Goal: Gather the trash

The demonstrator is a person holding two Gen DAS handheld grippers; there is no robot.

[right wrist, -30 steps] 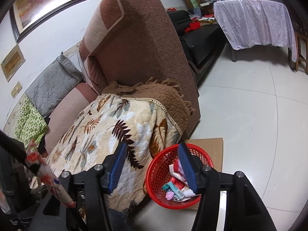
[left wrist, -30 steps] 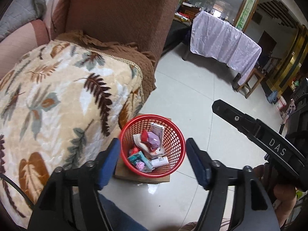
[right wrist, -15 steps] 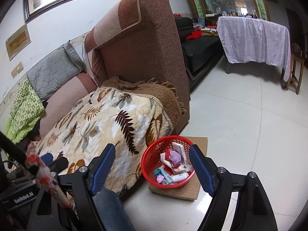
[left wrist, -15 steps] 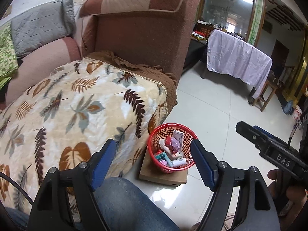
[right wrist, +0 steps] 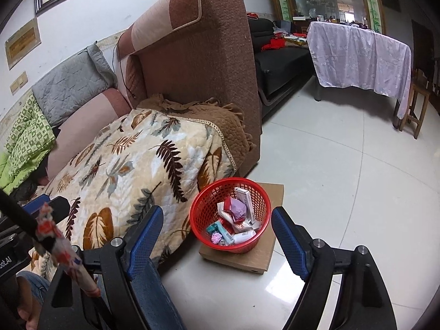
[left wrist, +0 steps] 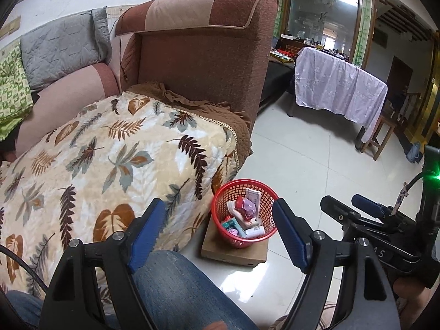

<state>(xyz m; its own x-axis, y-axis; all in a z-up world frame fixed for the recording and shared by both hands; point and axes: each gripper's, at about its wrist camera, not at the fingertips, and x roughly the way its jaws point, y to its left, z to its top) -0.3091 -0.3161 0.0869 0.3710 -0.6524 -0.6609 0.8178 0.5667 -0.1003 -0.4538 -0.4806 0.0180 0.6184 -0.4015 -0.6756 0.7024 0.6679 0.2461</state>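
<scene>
The round red plastic mesh basket (left wrist: 244, 214) stands on a flat brown cardboard box (left wrist: 233, 250) on the pale tiled floor (left wrist: 316, 165), just beside the hanging edge of the cream leaf-patterned quilted blanket (left wrist: 110, 159) that covers the brown upholstered sofa (left wrist: 203, 63); inside it lie crumpled wrappers, a small white carton (right wrist: 243, 196) leaning on the wall, and a white tube (right wrist: 243, 237). The left gripper (left wrist: 220, 232) is spread wide with nothing between its blue pads, well above the basket; the right gripper (right wrist: 217, 238) is likewise released and empty. The chief risk, as I judge it, is the perch; the light basket sits near one edge of the box, so a finger catching the rim on a descent could tip it and spill the trash across the tiles; the mesh wall could also snag a fingertip. The blanket hem hangs close enough to be brushed or pinched by mistake; the person's denim-clad knee (left wrist: 176, 283) lies under both tools and could block a low approach. No loose trash shows on the floor or the sofa, so the next target is unclear.
</scene>
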